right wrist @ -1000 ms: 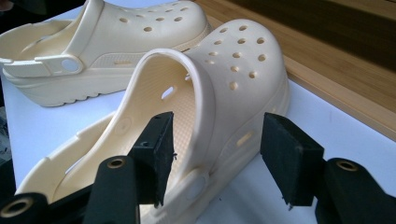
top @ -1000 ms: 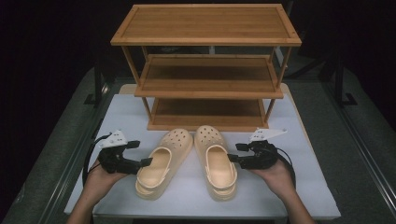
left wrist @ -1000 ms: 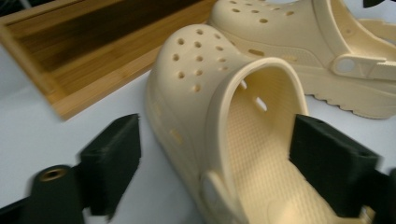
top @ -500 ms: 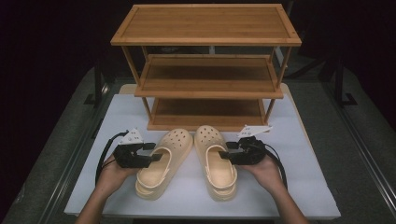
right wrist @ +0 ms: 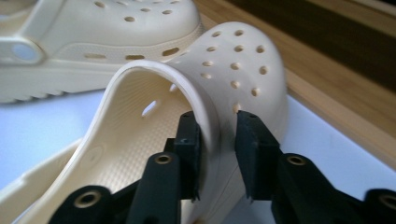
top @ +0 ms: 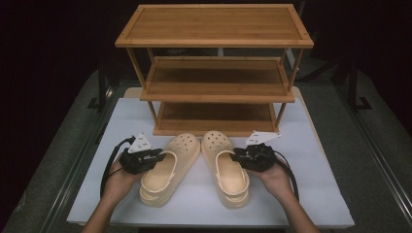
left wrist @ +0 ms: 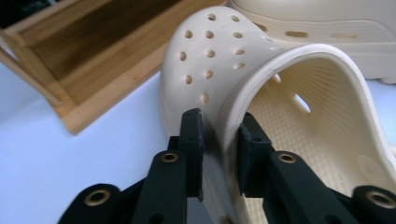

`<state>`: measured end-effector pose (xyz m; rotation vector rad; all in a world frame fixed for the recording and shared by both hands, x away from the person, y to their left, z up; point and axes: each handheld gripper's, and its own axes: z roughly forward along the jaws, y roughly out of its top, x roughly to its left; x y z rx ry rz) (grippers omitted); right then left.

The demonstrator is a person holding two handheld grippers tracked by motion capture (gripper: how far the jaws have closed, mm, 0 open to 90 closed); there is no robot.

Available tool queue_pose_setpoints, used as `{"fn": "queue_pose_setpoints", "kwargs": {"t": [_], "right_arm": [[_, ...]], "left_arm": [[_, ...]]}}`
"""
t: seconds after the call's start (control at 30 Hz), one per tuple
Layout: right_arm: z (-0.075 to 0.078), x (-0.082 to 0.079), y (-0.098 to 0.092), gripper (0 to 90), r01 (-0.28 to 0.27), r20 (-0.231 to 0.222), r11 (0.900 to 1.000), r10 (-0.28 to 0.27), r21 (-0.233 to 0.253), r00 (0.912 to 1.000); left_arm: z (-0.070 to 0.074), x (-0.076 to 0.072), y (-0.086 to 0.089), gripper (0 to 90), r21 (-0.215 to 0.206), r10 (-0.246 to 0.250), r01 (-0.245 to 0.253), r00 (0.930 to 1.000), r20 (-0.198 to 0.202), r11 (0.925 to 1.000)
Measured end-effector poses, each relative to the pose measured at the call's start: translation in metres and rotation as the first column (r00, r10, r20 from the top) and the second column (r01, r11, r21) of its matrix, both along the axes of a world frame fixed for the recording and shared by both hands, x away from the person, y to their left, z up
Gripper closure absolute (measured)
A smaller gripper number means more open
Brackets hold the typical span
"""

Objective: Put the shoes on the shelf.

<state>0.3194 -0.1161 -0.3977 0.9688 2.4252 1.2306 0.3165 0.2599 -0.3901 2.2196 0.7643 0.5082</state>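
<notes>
Left hand: a person's left hand [top: 116, 177] comes in from the near edge and holds the left claw [top: 158, 156] at the outer side of the left shoe.
Right hand: the person's right hand [top: 274, 177] holds the right claw [top: 234, 156] at the outer side of the right shoe.
Left claw: in the left gripper view its two black jaws pinch the side wall of the cream perforated foam left clog [left wrist: 261, 93], one jaw outside and one inside the opening.
Right claw: in the right gripper view its jaws pinch the side wall of the cream perforated foam right clog [right wrist: 196, 88] in the same way, one jaw within and one without.
Clogs: the left clog [top: 171, 167] and the right clog [top: 224, 165] lie side by side on the white table [top: 320, 194], toes pointing far, heels near, toes closer together than heels.
Rack: a three-tier brown wooden shoe rack [top: 216, 73] stands on the far part of the table, just beyond the toes.
</notes>
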Motion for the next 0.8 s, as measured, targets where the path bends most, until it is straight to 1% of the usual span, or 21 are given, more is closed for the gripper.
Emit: {"fn": "queue_pose_setpoints", "kwargs": {"t": [0.13,0.2,0.33,0.4,0.5,0.53,0.6,0.8], "right_arm": [[0.002,-0.002,0.0,77.1,0.015,0.027,1.0,-0.015,-0.017,0.9995],[0.004,-0.002,-0.001,78.9,0.028,0.044,0.999,-0.027,-0.022,0.9987],[0.007,-0.002,-0.007,82.3,0.059,0.071,0.998,-0.057,-0.033,0.9958],[0.009,-0.002,-0.01,83.3,0.076,0.074,0.997,-0.074,-0.032,0.9945],[0.012,-0.001,-0.015,83.7,0.09,0.073,0.996,-0.088,-0.025,0.9934],[0.013,-0.001,-0.016,83.7,0.094,0.077,0.995,-0.092,-0.024,0.9928],[0.017,-0.001,-0.019,83.7,0.101,0.085,0.995,-0.099,-0.022,0.9915],[0.027,0.004,-0.028,83.7,0.128,0.108,0.992,-0.126,-0.019,0.9862]], "left_arm": [[0.003,-0.001,-0.002,80.1,0.018,0.033,-0.034,0.9989,0.034,0.9993],[0.005,-0.001,-0.001,81.3,0.023,0.043,-0.044,0.9984,0.035,0.9988],[0.01,0.001,0.001,83.2,0.012,0.06,-0.06,0.9979,0.023,0.9981],[0.013,0.003,0.002,83.4,-0.005,0.064,-0.064,0.9978,0.016,0.9979],[0.017,0.004,0.0,83.3,-0.014,0.069,-0.069,0.9972,0.026,0.9975],[0.019,0.005,0.0,83.3,-0.009,0.067,-0.067,0.9975,0.024,0.9977],[0.023,0.006,-0.002,83.3,-0.02,0.074,-0.073,0.9969,0.028,0.9971],[0.031,0.015,-0.012,83.2,-0.029,0.088,-0.087,0.9953,0.038,0.9958]]}}
